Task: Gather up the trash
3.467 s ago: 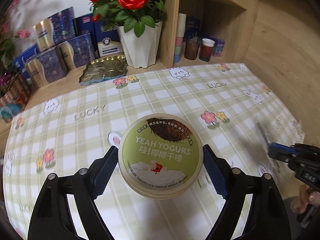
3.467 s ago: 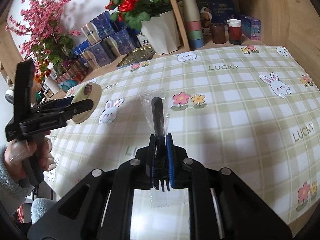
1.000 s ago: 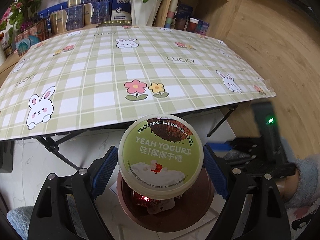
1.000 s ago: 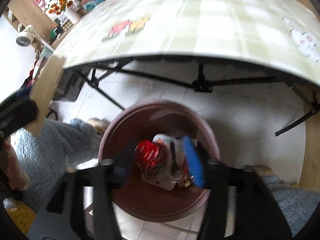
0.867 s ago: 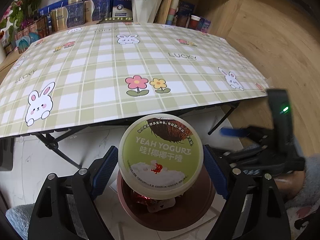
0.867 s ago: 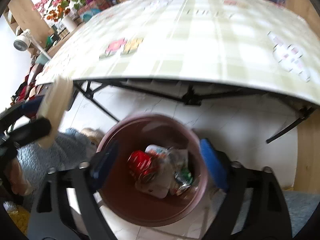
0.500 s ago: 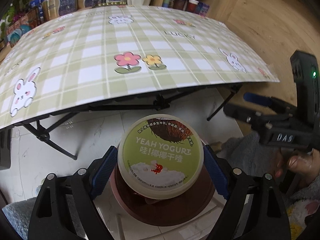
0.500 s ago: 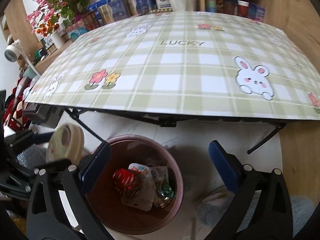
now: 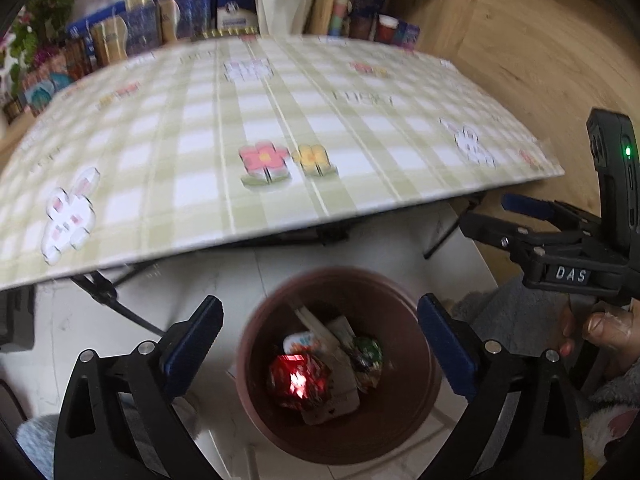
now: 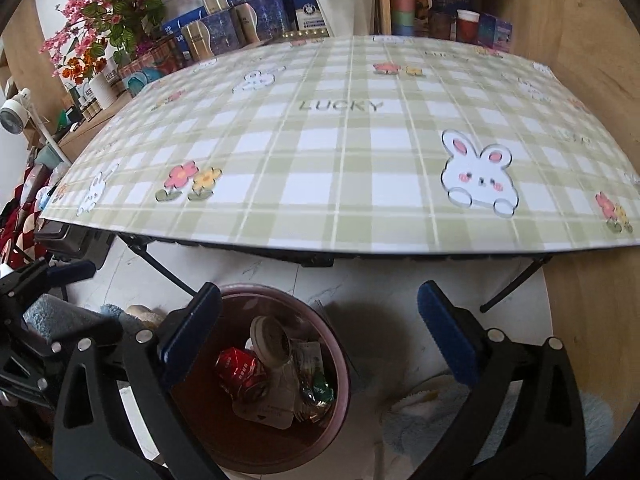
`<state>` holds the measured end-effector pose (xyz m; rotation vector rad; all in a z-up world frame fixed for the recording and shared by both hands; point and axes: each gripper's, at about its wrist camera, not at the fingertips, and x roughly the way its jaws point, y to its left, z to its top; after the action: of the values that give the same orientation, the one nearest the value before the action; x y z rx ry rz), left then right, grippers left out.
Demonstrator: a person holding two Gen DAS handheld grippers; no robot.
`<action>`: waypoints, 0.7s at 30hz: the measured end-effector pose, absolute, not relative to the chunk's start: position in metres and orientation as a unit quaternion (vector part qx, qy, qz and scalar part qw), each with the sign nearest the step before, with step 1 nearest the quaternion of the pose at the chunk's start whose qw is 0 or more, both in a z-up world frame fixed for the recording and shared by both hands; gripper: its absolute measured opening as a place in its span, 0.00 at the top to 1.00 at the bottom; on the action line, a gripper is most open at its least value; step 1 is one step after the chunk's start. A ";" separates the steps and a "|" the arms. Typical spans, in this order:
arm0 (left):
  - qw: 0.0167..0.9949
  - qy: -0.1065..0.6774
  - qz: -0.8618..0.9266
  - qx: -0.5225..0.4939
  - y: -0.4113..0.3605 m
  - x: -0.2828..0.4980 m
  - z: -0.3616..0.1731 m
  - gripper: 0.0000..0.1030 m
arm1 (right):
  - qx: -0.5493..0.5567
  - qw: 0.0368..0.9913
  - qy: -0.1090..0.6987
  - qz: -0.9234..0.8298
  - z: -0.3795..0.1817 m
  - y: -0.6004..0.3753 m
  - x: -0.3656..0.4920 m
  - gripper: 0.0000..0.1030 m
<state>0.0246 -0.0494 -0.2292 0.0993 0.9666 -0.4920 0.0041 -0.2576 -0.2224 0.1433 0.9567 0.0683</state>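
- Left wrist view shows the yogurt tub (image 10: pixel 271 339) gone from the left claw (image 9: pixel 320 342), which gripped it half a second ago — it now lies tilted in the bin (image 9: pixel 256 384), lid edge up, seen best from the right wrist.
- That claw is spread wide and empty, poised directly above the bin; the drop looks complete.
- Right claw (image 10: pixel 319 340) is likewise spread and empty, just beside the bin and raised toward the surface (image 10: pixel 360 152); the wrapped fork it pinched a few seconds back is no longer held.
- Inside the bin, around the tub: a crumpled red can (image 10: pixel 239 370), a flat pale packet (image 10: pixel 268 410) beneath it, a small green wrapper (image 10: pixel 322 390), and clear plastic I cannot identify.
- Beyond the bin, the checked surface carries no litter that I can see — so collection seems finished, or nearly so.
- Farther from the bin, past the surface, stand blue boxes (image 10: pixel 224 32) and a white flowerpot (image 10: pixel 340 4).
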 end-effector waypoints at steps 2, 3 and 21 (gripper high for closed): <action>0.869 0.439 -0.224 0.048 -0.046 0.026 -0.215 0.06 | 0.065 0.889 0.452 0.034 -0.213 -0.257 0.006 0.06; 0.875 0.429 -0.219 0.050 -0.044 0.027 -0.207 0.06 | 0.062 0.892 0.446 0.034 -0.206 -0.257 0.007 0.06; 0.959 0.232 -0.149 0.059 -0.017 0.022 -0.032 0.06 | 0.003 0.950 0.309 0.044 -0.027 -0.258 0.015 0.06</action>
<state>0.0224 -0.0166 -0.0317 0.1198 0.4699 -0.3031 0.0152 -0.2575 -0.0268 0.0062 0.6279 0.0905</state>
